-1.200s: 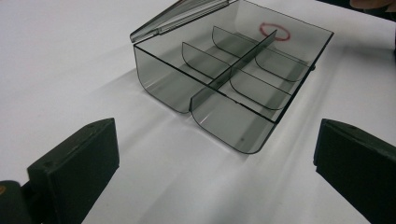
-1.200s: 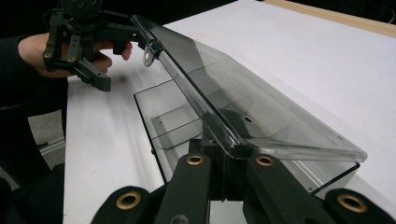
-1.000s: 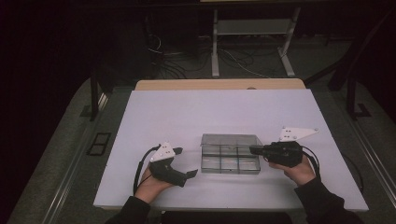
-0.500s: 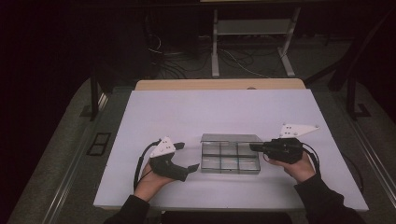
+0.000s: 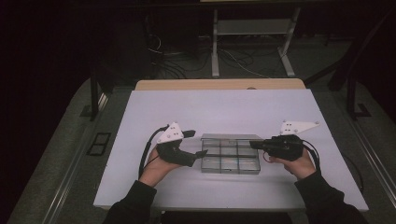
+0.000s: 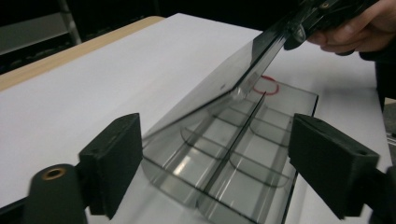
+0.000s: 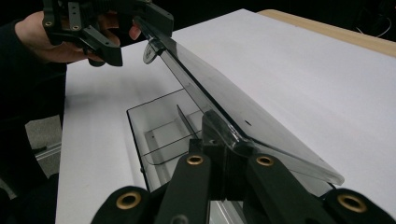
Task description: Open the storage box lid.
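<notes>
1. Box (image 5: 230, 158): clear smoky plastic, shallow, split by dividers into small compartments. Lies flat on the table (image 5: 233, 109), between the two grippers, its short ends facing them. The compartments that can be seen hold nothing; a red ring mark shows through the floor at the far end in the left gripper view.

2. Lid (image 7: 243, 109): clear, hinged along one long side of the box, raised at a slant over the compartments. In the right gripper view it runs from that gripper's jaws away toward the left gripper.

3. Right gripper (image 5: 258, 145): held level in the person's right hand (image 5: 294, 164), pointing at the box's near end. Jaws fully closed, pinching the lid's edge at its tab; the lid is lifted by this hold.

4. Left gripper (image 5: 198, 143): held in the left hand (image 5: 154, 168), at the opposite end of the box, tips just at the lid's corner. Jaws wide apart and just now closing; in its own view the box's end and the raised lid stand between the two pads (image 6: 114, 161), neither pad pressing on them. From the right gripper view one jaw tip appears to touch the lid's far corner; real contact cannot be told.

5. Table: white top, wooden strip at the far edge.
</notes>
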`<state>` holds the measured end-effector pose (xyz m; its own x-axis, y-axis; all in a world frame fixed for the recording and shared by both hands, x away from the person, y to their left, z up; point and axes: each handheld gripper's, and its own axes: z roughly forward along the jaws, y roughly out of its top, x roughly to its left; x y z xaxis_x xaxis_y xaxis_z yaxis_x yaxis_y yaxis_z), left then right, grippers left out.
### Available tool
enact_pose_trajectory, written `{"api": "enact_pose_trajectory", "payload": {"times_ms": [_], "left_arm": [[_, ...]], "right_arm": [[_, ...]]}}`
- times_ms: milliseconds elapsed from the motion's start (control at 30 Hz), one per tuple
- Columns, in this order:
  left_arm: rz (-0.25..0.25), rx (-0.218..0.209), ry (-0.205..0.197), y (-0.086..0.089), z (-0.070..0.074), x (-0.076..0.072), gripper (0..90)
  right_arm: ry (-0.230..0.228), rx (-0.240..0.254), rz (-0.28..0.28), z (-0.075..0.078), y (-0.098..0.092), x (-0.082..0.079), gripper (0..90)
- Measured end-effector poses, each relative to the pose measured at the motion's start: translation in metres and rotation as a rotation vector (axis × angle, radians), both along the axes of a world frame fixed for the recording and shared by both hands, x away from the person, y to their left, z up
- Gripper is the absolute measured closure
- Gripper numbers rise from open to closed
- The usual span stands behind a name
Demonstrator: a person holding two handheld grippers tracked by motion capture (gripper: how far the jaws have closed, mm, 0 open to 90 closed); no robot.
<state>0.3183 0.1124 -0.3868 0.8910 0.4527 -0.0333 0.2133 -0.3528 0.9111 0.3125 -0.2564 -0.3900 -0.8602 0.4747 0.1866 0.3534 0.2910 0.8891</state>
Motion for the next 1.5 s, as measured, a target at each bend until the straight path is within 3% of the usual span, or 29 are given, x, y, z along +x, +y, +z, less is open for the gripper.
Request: {"api": "enact_pose_trajectory", "payload": {"times_ms": [133, 467, 900, 1500], "left_arm": [[-0.013, 0.01, -0.014, -0.007, 0.005, 0.006, 23.3], [-0.035, -0.012, -0.05, -0.019, 0.015, 0.019, 37.2], [-0.021, -0.046, -0.079, -0.024, 0.013, 0.021, 58.0], [-0.043, -0.027, -0.096, -0.025, 0.015, 0.022, 63.9]], "right_arm": [[0.002, 0.0, -0.004, 0.003, 0.0, 0.003, 89.1], [-0.007, -0.001, -0.015, 0.008, 0.0, 0.012, 89.1], [-0.01, -0.004, -0.025, 0.009, 0.0, 0.014, 89.1], [-0.017, -0.037, -0.017, 0.008, 0.001, 0.004, 85.8]]}}
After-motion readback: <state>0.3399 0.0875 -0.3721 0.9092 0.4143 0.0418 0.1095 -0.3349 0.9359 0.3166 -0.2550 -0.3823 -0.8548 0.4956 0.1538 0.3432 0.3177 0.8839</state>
